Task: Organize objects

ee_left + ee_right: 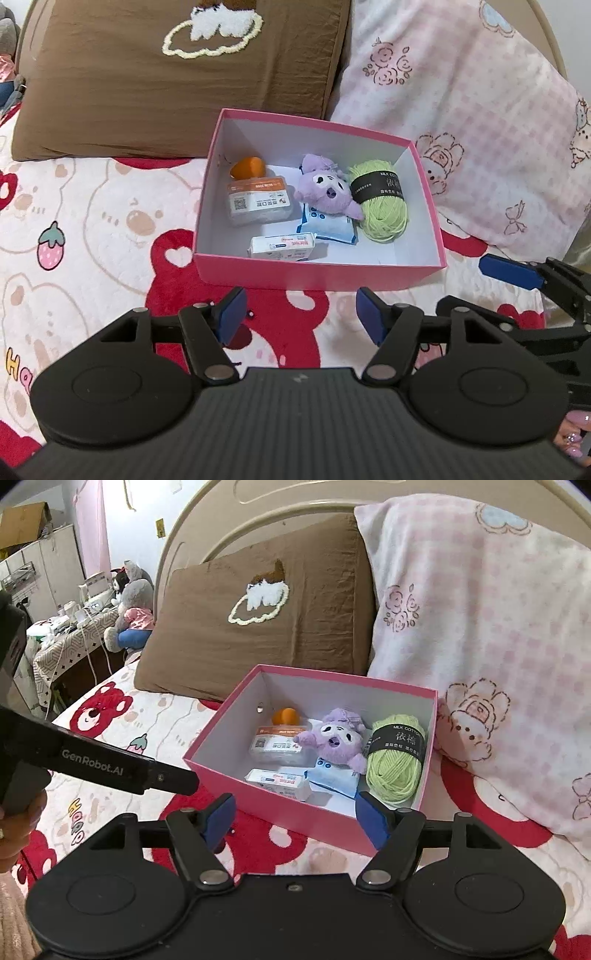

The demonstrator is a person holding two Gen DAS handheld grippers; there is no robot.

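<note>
1. Sitting on the bed (92, 206), the pink box (317, 271) holds yarn (382, 214), a purple plush (327, 190) and packets
2. Left gripper (301, 319) and right gripper (291, 821) hover before it, jaws apart, empty
3. Only the right view shows the cluttered side table (70, 638)

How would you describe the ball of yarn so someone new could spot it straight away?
On the bed, a pink box sits in front of the pillows. The yarn lies at its right end, beside a purple plush toy. It is the only light green thing inside, wrapped in a black paper band.
</note>
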